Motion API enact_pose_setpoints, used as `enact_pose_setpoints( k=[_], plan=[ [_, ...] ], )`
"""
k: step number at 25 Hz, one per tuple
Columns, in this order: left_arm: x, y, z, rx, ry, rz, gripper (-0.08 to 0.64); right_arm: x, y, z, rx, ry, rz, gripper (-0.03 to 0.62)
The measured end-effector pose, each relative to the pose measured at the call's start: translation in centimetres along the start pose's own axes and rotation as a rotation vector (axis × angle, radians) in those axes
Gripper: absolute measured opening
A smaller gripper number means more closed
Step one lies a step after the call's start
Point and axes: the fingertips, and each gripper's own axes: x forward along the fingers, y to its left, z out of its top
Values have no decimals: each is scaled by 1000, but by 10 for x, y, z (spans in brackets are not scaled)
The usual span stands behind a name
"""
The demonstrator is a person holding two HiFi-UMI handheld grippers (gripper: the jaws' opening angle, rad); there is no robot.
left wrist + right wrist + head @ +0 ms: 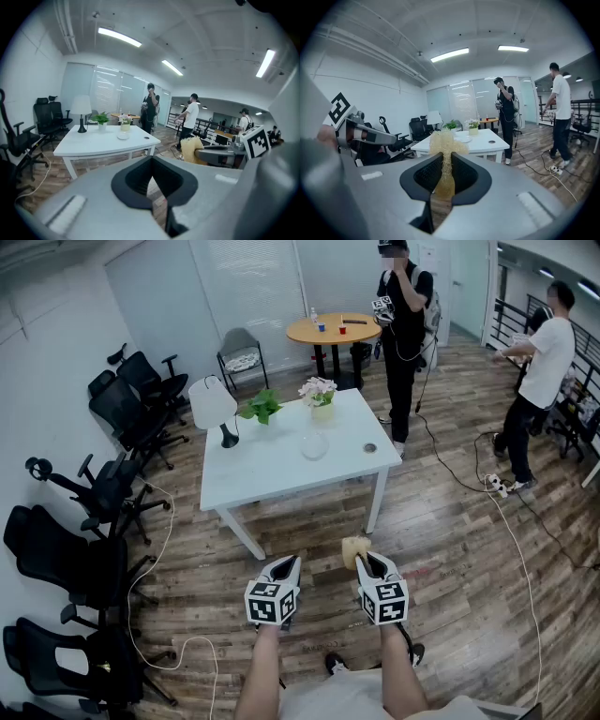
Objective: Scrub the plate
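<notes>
The right gripper (446,155) sits at lower centre, its jaws clamped on a straw-coloured scrubber (446,140) whose frizzy top fans out above them. Behind it, mid-frame, a white table (490,143) bears a plate (464,139). The left gripper (360,133) shows at the left edge. Two people (506,115) (560,112) stand at right.

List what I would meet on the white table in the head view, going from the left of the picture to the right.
lamp → green plant → plate → small dark round object. The flower pot is left out, because it stands straight behind the plate.
</notes>
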Motion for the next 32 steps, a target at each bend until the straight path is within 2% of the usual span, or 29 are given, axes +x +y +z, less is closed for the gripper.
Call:
enact_pose_setpoints(
  k=[3, 5, 9, 13, 16, 20, 27, 32],
  plan=[
    [-6, 6, 2, -81, -31, 50, 2, 5, 9, 3, 10, -9, -7, 71],
    [-10, 1, -2, -120, -48, 32, 2, 7, 17, 6, 8, -16, -8, 71],
    [-15, -8, -10, -75, -33, -8, 2, 7, 29, 9, -5, -26, -6, 71],
    [-20, 3, -9, -89, -54, 5, 2, 6, 33, 8, -42, -12, -2, 71],
    [-23, 4, -8, -116, -72, -14, 2, 3, 30, 12, -25, -29, 10, 73],
    [-22, 6, -8, -96, -75, -15, 1, 9, 27, 18, -16, -46, 17, 72],
    [-28, 43, 11, -160, -158, 6, 0, 48, 33, 29, 17, -45, 39, 74],
    [-29, 65, 14, -153, -128, 32, 2, 72, 32, 43, 43, -58, 43, 74]
  ],
)
